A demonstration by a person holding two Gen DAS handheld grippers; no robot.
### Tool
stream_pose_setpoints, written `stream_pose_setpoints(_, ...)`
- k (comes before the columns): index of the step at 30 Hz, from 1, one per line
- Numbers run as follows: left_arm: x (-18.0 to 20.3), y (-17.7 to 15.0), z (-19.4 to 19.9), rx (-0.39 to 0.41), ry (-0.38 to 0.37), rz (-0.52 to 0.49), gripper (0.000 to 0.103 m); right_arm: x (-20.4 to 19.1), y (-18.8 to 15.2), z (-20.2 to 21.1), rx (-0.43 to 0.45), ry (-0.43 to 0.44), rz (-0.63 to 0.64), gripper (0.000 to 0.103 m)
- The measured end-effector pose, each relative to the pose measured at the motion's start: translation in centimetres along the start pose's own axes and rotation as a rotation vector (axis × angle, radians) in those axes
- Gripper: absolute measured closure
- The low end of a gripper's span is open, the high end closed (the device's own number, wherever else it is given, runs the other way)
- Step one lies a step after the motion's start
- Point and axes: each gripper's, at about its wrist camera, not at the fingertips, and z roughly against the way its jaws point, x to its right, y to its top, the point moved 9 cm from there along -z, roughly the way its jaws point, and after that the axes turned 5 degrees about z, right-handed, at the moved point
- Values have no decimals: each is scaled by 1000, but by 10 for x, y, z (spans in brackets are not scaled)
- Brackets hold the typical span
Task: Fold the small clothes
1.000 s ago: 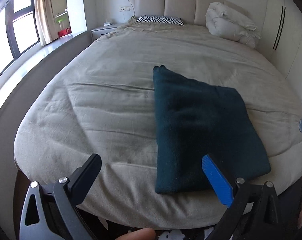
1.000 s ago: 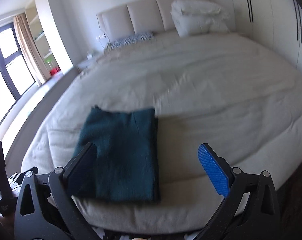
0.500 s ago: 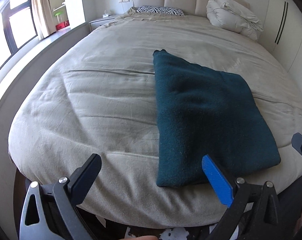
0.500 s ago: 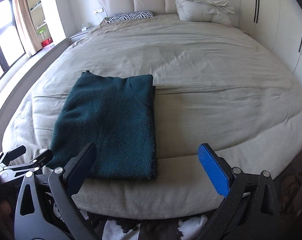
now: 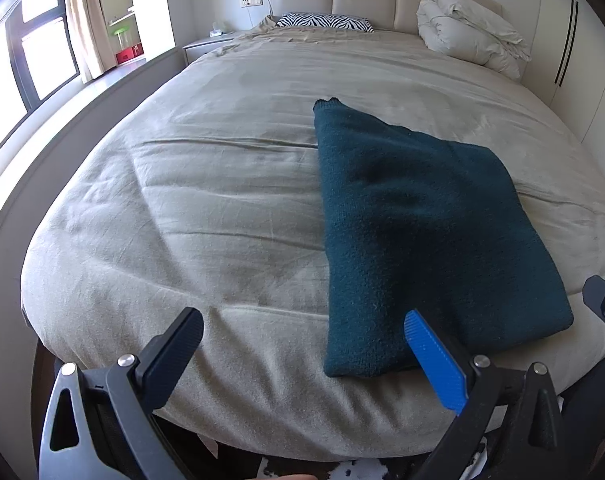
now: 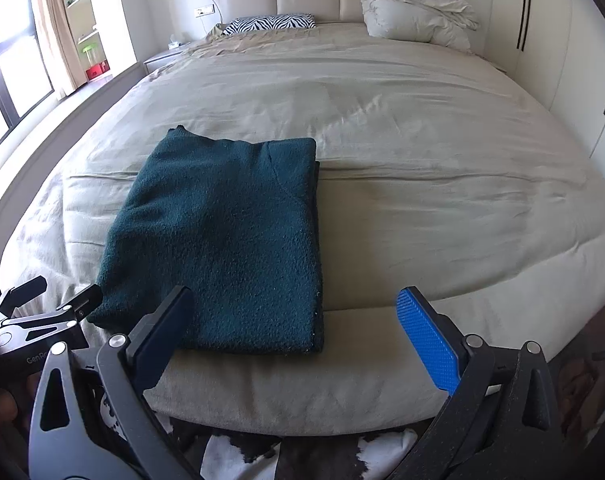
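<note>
Right wrist view shows a folded dark green sweater [image 6: 222,240] flat near the foot edge of the bed [image 6: 422,160]. Both the left gripper [image 5: 302,344], lettered "GenR…", and the right gripper [image 6: 302,320] have fingers spread wide, empty.

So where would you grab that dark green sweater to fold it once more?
Probably the near corners of the sweater, which lies flat, already folded into a rectangle. Come from the foot of the bed, where the open left gripper and right gripper hang, nothing held.
</note>
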Motion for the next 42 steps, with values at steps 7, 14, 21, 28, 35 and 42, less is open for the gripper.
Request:
stream_pose_setpoints(7,-2,0,-2,0,2,-1,0,0,-4,-6,-15,3,3,0)
stream_pose_setpoints(14,-2,0,-2,-2,2,0,0,1,-6,-10,-24,4,7,0)
stream_pose_setpoints(21,-2,0,-2,-1,2,-1,0,0,-8,-12,-30,3,4,0)
stream_pose_setpoints(28,-3,0,-3,-2,4,-2,0,1,-9,-14,-37,2,3,0)
stream_pose_setpoints(35,-4,0,-3,-1,4,-2,0,2,-12,-16,-45,-2,4,0)
stream_pose_setpoints(42,-4,0,-3,-3,3,-3,0,2,-12,-17,-48,-3,6,0)
